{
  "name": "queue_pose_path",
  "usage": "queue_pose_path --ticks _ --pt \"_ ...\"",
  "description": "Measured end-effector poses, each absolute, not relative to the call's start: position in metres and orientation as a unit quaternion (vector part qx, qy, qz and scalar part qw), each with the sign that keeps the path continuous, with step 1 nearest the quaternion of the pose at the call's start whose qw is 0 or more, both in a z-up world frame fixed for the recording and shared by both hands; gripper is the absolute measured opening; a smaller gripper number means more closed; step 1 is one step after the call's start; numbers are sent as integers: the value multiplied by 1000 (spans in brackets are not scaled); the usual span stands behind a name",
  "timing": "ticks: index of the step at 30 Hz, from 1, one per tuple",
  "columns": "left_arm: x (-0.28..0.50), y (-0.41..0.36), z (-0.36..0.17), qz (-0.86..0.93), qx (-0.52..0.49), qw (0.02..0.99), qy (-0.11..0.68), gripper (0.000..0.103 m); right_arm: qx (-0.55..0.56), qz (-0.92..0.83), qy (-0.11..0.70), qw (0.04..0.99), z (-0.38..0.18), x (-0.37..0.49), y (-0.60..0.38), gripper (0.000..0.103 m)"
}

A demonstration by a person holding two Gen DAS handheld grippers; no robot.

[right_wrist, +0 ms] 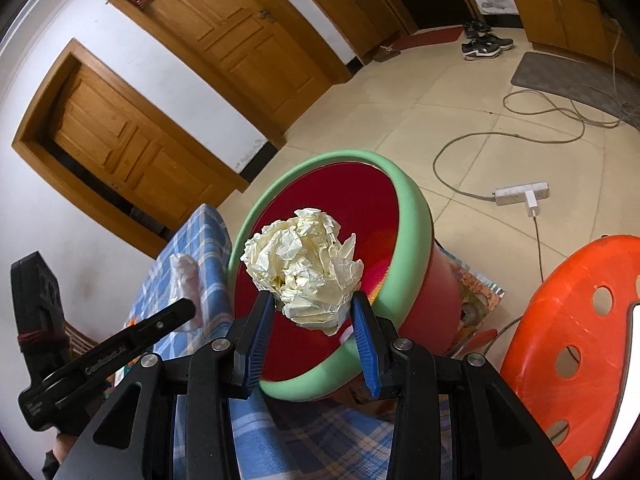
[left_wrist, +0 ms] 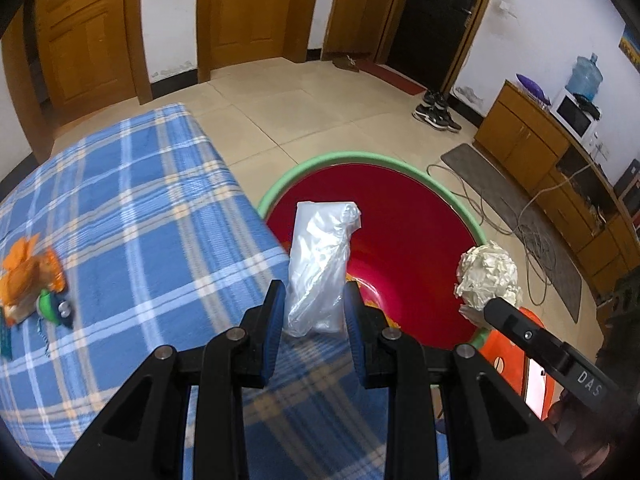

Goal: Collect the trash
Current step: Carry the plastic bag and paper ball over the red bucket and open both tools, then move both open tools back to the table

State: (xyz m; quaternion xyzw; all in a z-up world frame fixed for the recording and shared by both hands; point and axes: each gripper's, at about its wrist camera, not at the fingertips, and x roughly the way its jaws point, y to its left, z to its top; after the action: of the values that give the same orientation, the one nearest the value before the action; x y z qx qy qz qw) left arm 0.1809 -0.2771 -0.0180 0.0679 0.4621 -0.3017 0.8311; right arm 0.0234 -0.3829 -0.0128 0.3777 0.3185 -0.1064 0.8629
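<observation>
Left gripper (left_wrist: 312, 300) clamps a clear plastic bag (left_wrist: 320, 264) over the bed's (left_wrist: 120, 200) far right corner, at the near rim of the red basin (left_wrist: 400, 220). Right gripper (right_wrist: 314, 312) pinches a ball of crumpled paper (right_wrist: 304, 264) above that basin (right_wrist: 332, 200). Orange wrappers (left_wrist: 28, 280) lie near the bed's left edge.

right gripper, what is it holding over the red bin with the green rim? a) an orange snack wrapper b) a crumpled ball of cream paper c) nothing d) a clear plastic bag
b: in the right wrist view the right gripper has its blue pads closed on the crumpled ball of cream paper, held above the red bin with the green rim; the clear plastic bag sits in the left gripper.
</observation>
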Motion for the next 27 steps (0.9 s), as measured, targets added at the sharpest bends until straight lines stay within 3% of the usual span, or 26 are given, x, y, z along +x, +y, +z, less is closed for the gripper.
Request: queue_pose_path --ticks 4,9,17,23,27 --pt "182 -284 -19 -305 77 829 463 30 376 -107 319 864 -13 24 -384 40" --pt "182 -285 -17 -304 79 830 461 40 376 -106 320 863 -13 26 -385 40" --pt "177 -266 -7 -285 69 842 453 41 365 -96 323 868 -11 35 -381 42" --pt "174 -245 -1 -267 55 851 449 45 354 -76 329 872 -10 47 -373 46" --pt "174 -229 0 -256 44 855 449 45 357 -73 336 869 -13 51 -369 56"
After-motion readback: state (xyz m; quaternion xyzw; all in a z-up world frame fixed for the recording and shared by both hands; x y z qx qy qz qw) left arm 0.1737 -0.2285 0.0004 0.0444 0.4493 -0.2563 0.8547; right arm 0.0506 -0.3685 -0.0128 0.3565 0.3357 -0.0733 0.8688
